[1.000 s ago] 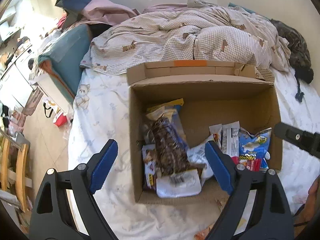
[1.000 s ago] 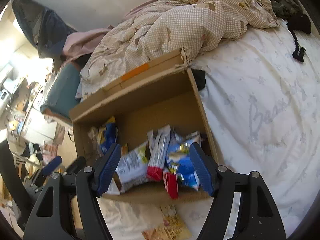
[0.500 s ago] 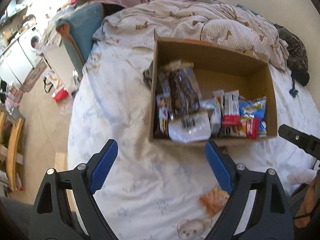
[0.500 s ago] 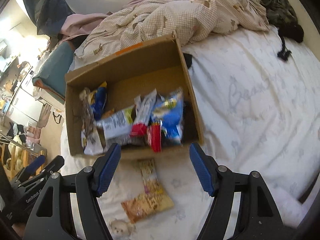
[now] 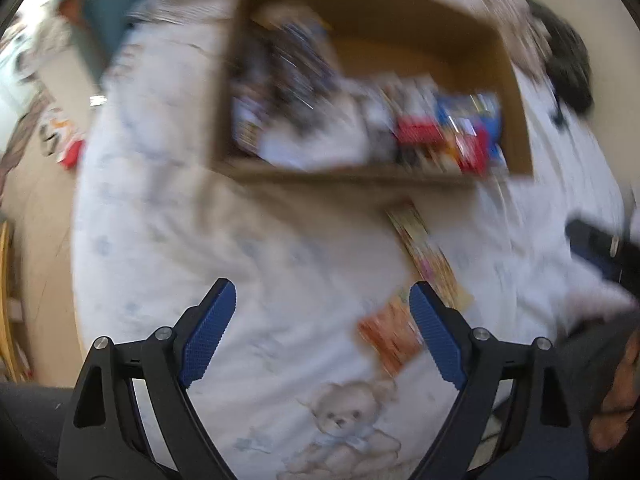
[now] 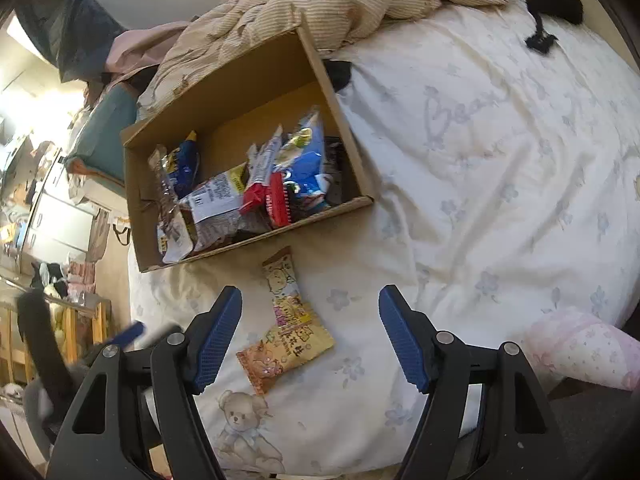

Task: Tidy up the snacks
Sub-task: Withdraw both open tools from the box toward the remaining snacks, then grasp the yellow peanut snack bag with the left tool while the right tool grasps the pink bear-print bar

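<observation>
Right wrist view: two snack packets (image 6: 286, 322) lie on bedsheet (image 6: 480, 160) just in front of cardboard box (image 6: 248, 92) w/ more snacks inside; one yellow w/ cartoon print, one orange. Right gripper (image 6: 310, 332) wide open over them, empty. Left gripper (image 5: 320, 336) open, empty; its view blurred.

Your left gripper (image 5: 322, 312) hangs over the bed sheet (image 5: 240, 248) with its jaws wide apart and nothing between them. The whole view is motion-blurred. A cardboard box (image 5: 348, 178) sits on the bed beyond the gripper, packed with snack packets too smeared to identify. Two snack packets lie on the sheet outside the box: a long yellowish one (image 5: 430, 254) and an orange one (image 5: 390, 338) just beside your right fingertip (image 5: 424, 308).
</observation>
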{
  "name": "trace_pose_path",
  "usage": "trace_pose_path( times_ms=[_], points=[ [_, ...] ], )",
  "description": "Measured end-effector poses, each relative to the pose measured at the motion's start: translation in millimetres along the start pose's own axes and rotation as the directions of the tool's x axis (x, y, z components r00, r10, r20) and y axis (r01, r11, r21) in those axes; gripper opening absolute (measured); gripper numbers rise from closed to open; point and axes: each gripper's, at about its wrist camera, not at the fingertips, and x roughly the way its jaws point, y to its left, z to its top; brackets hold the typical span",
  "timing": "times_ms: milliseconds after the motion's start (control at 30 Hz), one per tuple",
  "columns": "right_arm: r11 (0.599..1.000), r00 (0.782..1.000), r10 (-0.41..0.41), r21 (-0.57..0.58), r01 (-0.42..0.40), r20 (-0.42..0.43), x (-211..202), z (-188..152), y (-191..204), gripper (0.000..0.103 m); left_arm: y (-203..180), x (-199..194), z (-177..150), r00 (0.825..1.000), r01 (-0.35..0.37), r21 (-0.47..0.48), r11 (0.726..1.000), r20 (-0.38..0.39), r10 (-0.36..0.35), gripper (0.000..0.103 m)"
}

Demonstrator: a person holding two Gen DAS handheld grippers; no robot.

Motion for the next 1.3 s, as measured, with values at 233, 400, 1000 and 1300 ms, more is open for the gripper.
trace_pose_path(
  times_ms=[233, 400, 1000, 1300],
  points=[
    [0.998, 1.000, 0.013, 0.062, -0.012, -0.007, 2, 2, -12, 0.074, -70, 44, -6, 0.984, 0.103, 0.281, 0.954, -0.171, -0.055, 0.087],
    [0.997, 1.000, 0.016, 0.072, -0.015, -0.013, 5, 4, -14, 0.074, -95, 73, -6, 0.974, 0.130, 0.374, 0.918, -0.221, -0.048, 0.083],
    [0.996, 0.997, 0.050, 0.076, -0.046, -0.053, 17, 4, -8, 0.074, -73, 38, -60, 0.943, 0.127, 0.424, 0.897, -0.333, 0.025, 0.030],
    [0.995, 0.996, 0.059, 0.078, -0.053, -0.070, 22, 4, -5, 0.074, -3, -22, -45, 0.983, 0.031, 0.185, 0.982, -0.183, 0.004, 0.030]
  ],
)
